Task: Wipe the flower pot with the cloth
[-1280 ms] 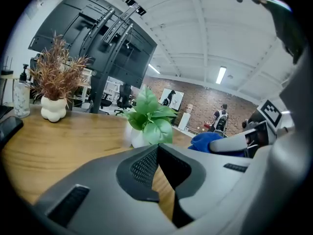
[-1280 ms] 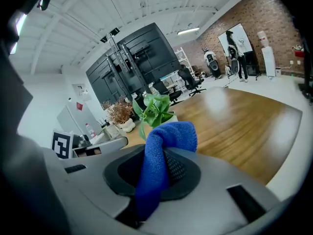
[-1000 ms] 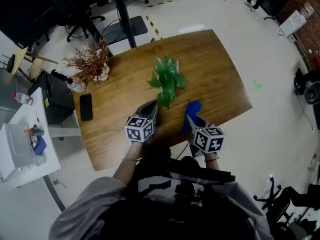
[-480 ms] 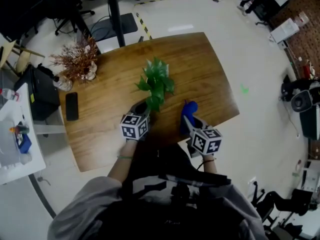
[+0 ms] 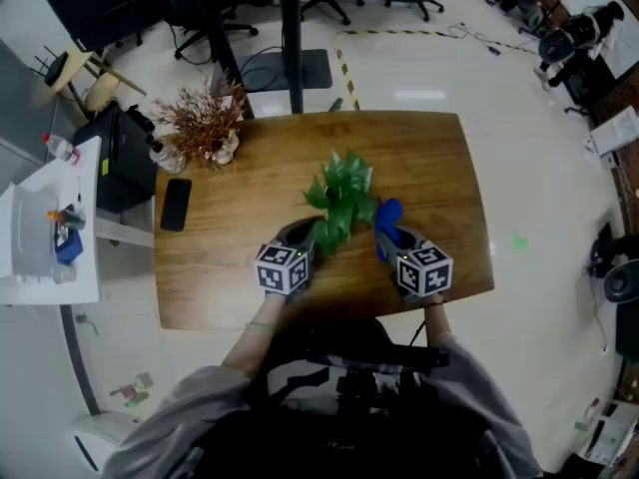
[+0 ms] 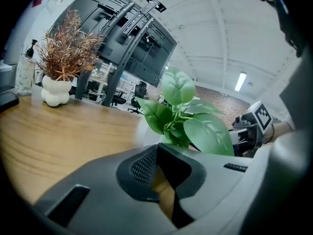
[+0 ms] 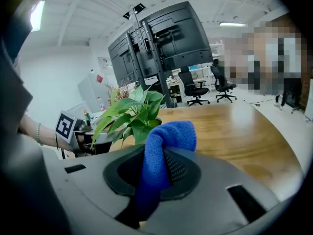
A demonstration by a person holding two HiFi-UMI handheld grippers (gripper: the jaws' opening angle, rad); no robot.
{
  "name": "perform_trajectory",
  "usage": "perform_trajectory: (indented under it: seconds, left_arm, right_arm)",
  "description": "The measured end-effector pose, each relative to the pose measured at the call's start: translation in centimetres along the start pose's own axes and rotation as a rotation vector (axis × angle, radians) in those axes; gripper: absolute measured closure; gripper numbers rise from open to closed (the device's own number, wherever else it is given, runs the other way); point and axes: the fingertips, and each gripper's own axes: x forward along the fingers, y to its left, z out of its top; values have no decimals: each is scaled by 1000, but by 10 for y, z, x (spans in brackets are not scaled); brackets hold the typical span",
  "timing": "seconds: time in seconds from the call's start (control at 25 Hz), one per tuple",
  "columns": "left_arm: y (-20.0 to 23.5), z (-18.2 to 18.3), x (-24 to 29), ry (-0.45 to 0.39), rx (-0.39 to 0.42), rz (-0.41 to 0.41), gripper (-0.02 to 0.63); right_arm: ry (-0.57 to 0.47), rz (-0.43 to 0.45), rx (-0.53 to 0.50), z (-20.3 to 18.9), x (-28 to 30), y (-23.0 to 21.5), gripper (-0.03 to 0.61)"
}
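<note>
A leafy green plant [image 5: 342, 200] stands mid-table; its pale pot [image 6: 143, 135] shows only as a blur behind the left jaws. My left gripper [image 5: 299, 234] sits just left of the plant, jaws shut with nothing between them [image 6: 159, 153]. My right gripper [image 5: 385, 236] is on the plant's right, shut on a blue cloth [image 5: 387, 216]. The cloth [image 7: 164, 153] bulges up from the jaws of the right gripper [image 7: 156, 168]. In the right gripper view the plant [image 7: 129, 112] is ahead and to the left.
The wooden table [image 5: 439, 178] also holds a dried plant in a white vase [image 5: 205, 128] and a black phone [image 5: 176, 205] at the far left. A white side unit [image 5: 45, 238] stands off the left edge. Office chairs and a monitor stand lie beyond.
The head view has shifted and the table sits squarer in frame. Both grippers stay either side of the plant, the right one still holding the blue cloth.
</note>
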Motion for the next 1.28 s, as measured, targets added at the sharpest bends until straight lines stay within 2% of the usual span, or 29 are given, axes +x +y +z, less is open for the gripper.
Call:
perform_trajectory:
  seconds: [0.32,0.48,0.76,1.0,1.16,1.28]
  left_arm:
    - [8,0,4,9,-20,48,609]
    - [13,-2,15,48,10,73,609]
    - [33,1,19,36,-23,108,609]
    - [43,14,28,-8,-29,102,609]
    - [49,11,17,-17,-54,142,607]
    - [44,-7,2,5,-67,144,609]
  right_arm:
    - [45,138,-114,6,44,-7,523]
    - [89,182,-99,-6,58,-5,523]
    - [136,226,-48,-33,80,16,523]
    - [139,245,-33,-36,81,21,523]
    - [124,210,-44,-24,64,-4,523]
    - [99,191,-101,-6,63,-25,523]
